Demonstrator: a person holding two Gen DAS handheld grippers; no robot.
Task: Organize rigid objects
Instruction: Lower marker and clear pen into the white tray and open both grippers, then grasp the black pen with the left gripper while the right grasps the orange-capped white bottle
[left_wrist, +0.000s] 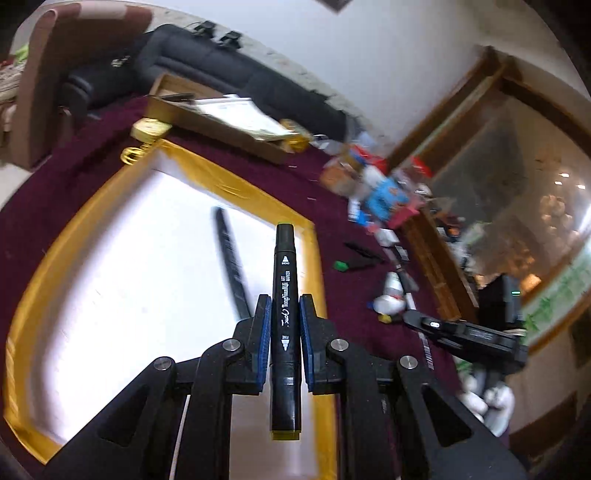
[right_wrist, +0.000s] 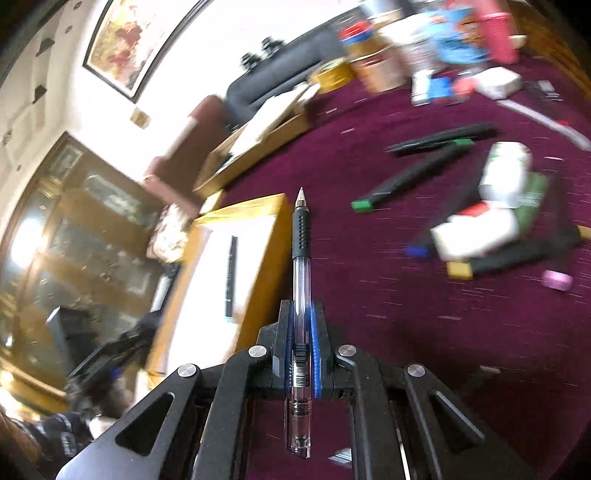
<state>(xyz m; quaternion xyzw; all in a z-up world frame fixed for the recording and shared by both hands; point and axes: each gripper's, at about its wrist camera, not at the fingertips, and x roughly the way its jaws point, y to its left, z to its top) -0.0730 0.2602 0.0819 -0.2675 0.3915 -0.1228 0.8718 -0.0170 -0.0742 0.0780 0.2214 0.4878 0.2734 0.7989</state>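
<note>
The left gripper (left_wrist: 284, 314) is clamped on a black marker (left_wrist: 285, 317), held above the near right part of the white tray (left_wrist: 110, 258) with the gold rim. The right gripper (right_wrist: 302, 332) is closed on a clear pen (right_wrist: 301, 295) with a black grip, its tip pointing out over the maroon tablecloth (right_wrist: 406, 332) just beside the tray's right edge. One black pen (left_wrist: 231, 258) already lies inside the tray, so the sorting looks only begun. Neither held item is put down yet. Much is left: green-capped markers (right_wrist: 406, 177) lie loose toward the far right of the tablecloth, and small boxes (right_wrist: 476, 232) and other blurred clutter sit along its far edge
</note>
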